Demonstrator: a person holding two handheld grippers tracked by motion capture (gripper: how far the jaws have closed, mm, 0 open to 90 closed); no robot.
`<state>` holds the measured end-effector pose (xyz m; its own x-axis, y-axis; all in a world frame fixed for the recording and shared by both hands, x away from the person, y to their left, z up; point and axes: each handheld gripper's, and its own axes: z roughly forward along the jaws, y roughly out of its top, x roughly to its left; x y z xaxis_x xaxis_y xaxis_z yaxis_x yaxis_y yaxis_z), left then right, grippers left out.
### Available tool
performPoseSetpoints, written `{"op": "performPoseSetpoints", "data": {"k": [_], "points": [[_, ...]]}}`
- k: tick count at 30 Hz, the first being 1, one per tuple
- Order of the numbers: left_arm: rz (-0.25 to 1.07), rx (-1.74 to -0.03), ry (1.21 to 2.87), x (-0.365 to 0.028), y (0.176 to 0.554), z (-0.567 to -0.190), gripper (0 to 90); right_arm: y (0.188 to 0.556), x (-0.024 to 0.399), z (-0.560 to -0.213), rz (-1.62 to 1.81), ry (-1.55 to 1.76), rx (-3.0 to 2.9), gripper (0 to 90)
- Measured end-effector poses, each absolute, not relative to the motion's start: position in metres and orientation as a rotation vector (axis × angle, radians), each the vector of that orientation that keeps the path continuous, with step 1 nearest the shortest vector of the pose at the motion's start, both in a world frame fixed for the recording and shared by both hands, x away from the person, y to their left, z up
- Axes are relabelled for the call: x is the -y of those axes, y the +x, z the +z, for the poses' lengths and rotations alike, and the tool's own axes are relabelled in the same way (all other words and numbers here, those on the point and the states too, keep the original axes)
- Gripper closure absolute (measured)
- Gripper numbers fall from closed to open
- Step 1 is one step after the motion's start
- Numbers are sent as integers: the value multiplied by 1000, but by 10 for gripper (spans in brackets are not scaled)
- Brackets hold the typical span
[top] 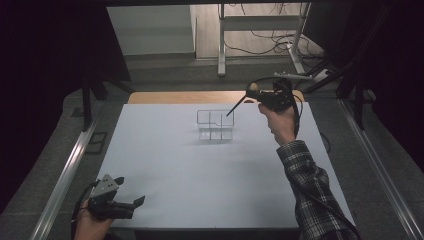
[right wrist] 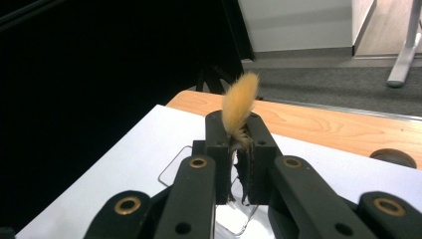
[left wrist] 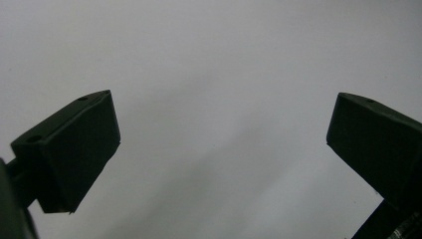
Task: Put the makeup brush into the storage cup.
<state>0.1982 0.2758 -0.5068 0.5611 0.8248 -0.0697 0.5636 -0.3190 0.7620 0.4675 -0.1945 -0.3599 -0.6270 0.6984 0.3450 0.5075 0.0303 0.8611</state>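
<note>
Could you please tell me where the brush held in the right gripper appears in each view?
High view: brush upper centre-right, handle slanting down toward the clear organizer.
Left gripper view: white table surface between open jaws.
Right gripper view: tan bristles centre, above shut jaws.
Shared landmark: the white table.

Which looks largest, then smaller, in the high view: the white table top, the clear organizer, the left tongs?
1. White table top, by far the largest.
2. Left tongs and clear organizer look alike; the tongs sit nearer the camera, so I leave them unranked.
</note>
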Motion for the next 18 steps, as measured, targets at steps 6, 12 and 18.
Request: {"op": "performPoseSetpoints", "data": {"k": [6, 12, 18], "points": [[431, -1118, 2022, -278, 196, -507, 10, 477, 194, -360, 1636, 1273, -2107, 846], [434, -1127, 2017, -281, 194, -508, 10, 482, 193, -362, 1625, 1277, -2100, 845], [439, -1126, 2015, -282, 194, -508, 11, 484, 191, -367, 1605, 1279, -2101, 845]]}}
